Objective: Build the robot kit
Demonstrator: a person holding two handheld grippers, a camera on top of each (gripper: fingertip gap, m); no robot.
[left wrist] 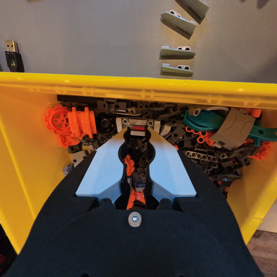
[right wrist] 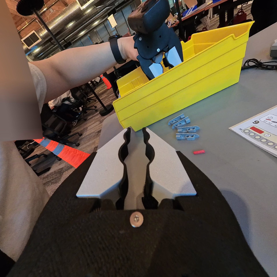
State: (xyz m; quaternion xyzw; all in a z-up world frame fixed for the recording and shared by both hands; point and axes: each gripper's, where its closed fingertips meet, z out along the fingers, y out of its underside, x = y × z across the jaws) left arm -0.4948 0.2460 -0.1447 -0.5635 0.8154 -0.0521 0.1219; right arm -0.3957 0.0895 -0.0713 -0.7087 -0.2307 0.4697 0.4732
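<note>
Grey tabletop (right wrist: 224, 172) in what looks like a big open workshop; brick wall, exposed ducting, office chairs and an orange-and-grey striped barrier on the carpet below the table edge, all only visible from the right wrist view.

The yellow bin (right wrist: 179, 93) sits on that table and it's packed with plastic building pieces; the left gripper (left wrist: 136, 128) is reaching down into it, fingers a little apart with nothing pinched between them, tips just over a small red pin (left wrist: 138, 127) lying on a light grey part (left wrist: 137, 122). Around it: an orange gear (left wrist: 58, 118) with an orange barrel piece (left wrist: 81, 121) on the left, a black wheel (left wrist: 105, 122), a teal shell (left wrist: 200, 119) and a tan curved panel (left wrist: 233, 127) on the right, loads of dark grey beams in between; you only get the bin's contents from the left wrist view.

The right gripper (right wrist: 136, 129) hangs above the table near the bin's near corner, fingers slightly spread, holding nothing; its view shows the left gripper (right wrist: 162, 68) from outside, held by a hand (right wrist: 127, 48) with a black wristband. Four grey curved pieces (right wrist: 185, 127) lie beside the bin (both views catch those); a loose red pin (right wrist: 199, 152) and a printed instruction sheet (right wrist: 257, 134) show only on the right, a black USB stick (left wrist: 13, 57) only on the left.
</note>
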